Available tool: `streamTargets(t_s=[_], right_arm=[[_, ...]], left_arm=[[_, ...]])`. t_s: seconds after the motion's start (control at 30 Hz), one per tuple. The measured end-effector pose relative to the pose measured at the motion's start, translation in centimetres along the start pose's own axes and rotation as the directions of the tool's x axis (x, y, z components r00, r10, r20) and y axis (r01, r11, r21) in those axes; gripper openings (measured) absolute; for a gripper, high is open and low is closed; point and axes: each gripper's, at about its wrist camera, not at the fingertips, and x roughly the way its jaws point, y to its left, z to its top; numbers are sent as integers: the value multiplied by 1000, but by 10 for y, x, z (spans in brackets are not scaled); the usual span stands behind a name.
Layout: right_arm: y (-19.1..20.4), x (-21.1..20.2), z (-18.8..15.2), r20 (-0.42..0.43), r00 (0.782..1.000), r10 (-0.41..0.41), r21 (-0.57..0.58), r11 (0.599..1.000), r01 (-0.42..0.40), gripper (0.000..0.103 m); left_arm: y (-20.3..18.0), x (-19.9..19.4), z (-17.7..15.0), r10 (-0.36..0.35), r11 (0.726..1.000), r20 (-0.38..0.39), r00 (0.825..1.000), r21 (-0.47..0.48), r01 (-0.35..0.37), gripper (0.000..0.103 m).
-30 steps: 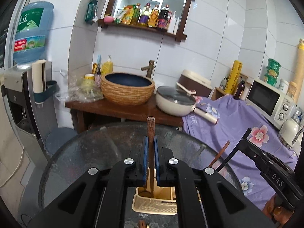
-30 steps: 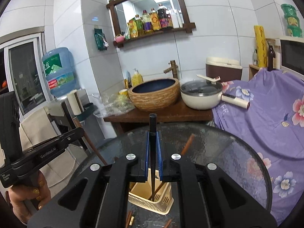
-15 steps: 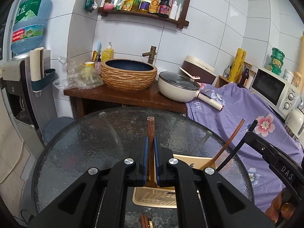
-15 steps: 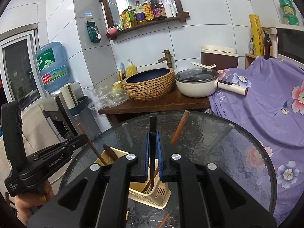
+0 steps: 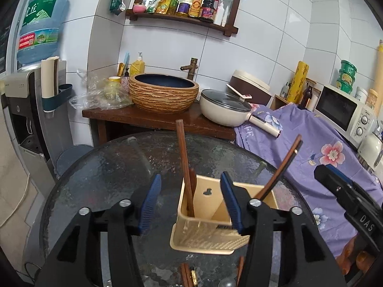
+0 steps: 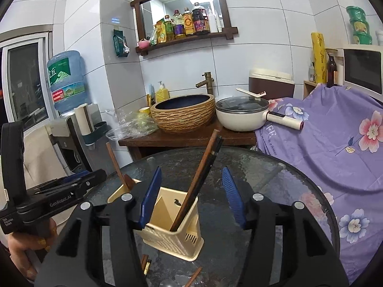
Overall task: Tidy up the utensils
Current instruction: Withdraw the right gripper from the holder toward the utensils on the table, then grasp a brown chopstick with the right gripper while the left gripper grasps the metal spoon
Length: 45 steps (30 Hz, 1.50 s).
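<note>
Both tongs, left (image 5: 189,201) and right (image 6: 190,196), just opened, gape empty around the caddy's (image 5: 205,236) chopsticks (image 5: 185,167).

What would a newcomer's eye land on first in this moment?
Probably the cream utensil holder on the round glass table, with a brown chopstick standing in one compartment and dark ones leaning in the other. Both grippers, left and right, have just opened, with nothing gripped. Behind sits a woven basin.

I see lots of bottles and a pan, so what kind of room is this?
Probably a small home kitchen. There's a microwave, a lidded pan beside a basin with a tap, and sauce bottles on a wall shelf.
</note>
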Motion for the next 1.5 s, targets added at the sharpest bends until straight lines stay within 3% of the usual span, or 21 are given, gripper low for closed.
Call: streamTargets(t_s=[0.17, 0.3, 0.37, 0.47, 0.63, 1.0, 1.13, 1.23, 1.5], right_arm=[[5, -9, -22, -43, 999, -10, -45, 999, 8, 54], [5, -1, -58, -165, 986, -15, -66, 998, 4, 54], [4, 6, -78, -233, 972, -27, -69, 998, 11, 54], [-2, 21, -116, -359, 933, -34, -50, 999, 17, 54], [-11, 42, -157, -484, 875, -32, 12, 999, 43, 43], [-4, 78, -172, -560, 823, -95, 18, 992, 127, 25], [4, 88, -173, -560, 820, -122, -9, 990, 141, 24], [10, 92, -175, -568, 811, -138, -32, 989, 146, 17], [9, 88, -177, -563, 818, -116, -30, 992, 120, 11]], left_arm=[[3, -13, -25, 29, 999, 5, 1000, 25, -29, 67], [8, -18, -57, 46, 998, -41, 998, 44, -44, 68], [11, -17, -73, 59, 997, -71, 996, 58, -55, 68], [18, -12, -100, 63, 996, -130, 990, 65, -55, 67], [26, -5, -132, 70, 997, -194, 979, 44, -62, 67], [15, -6, -158, 50, 997, -229, 972, 73, -34, 64], [12, -9, -166, 43, 996, -238, 970, 81, -24, 64], [7, -12, -170, 36, 996, -239, 970, 92, -14, 64], [-21, -11, -188, -4, 988, -279, 960, 148, 47, 64]])
